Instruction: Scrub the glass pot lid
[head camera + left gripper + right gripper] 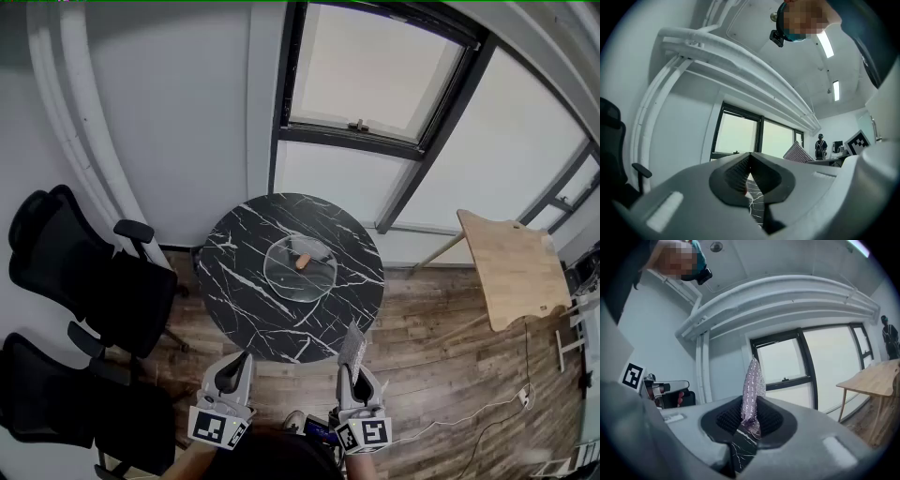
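Observation:
The glass pot lid [300, 268] with a brown knob lies flat near the middle of the round black marble table [246, 309]. Both grippers hang low in front of the table's near edge, well short of the lid. My left gripper [238, 362] is shut with nothing between its pads [737, 173]. My right gripper [352, 367] is shut on a silvery mesh scrubbing cloth [353, 344], which sticks up past the jaws [752, 390] and points toward the table.
Two black office chairs [80, 281] stand to the left of the table. A wooden side table [514, 267] stands at the right. A wall and window [375, 70] lie behind. A white cable [487, 412] runs over the wooden floor at the right.

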Available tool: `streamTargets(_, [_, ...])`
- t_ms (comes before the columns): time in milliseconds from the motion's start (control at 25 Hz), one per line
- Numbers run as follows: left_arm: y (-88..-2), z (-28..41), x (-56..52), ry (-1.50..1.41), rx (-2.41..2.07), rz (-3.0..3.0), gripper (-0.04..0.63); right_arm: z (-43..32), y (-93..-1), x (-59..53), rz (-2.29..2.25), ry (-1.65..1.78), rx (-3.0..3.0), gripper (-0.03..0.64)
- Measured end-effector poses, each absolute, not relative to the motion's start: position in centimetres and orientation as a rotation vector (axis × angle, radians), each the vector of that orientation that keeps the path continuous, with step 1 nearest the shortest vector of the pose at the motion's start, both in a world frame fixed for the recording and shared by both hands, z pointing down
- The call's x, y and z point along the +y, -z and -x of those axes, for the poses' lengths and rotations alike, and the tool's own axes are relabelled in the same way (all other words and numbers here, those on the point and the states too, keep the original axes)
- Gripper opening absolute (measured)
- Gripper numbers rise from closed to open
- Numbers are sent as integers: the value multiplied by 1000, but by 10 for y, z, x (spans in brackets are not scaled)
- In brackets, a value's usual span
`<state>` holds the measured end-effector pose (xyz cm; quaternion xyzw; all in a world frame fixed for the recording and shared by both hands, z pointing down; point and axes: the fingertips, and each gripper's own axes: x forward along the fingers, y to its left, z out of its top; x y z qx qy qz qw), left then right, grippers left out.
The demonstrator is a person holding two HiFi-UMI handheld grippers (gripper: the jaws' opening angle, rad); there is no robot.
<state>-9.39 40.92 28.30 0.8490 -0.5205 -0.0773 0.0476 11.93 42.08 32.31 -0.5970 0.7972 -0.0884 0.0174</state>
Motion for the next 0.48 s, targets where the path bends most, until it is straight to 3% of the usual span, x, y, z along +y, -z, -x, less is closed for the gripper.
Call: streamTargets(480, [-285, 103, 409, 254, -1574, -2583, 2, -116, -322, 422, 1833, 306, 2440, 74])
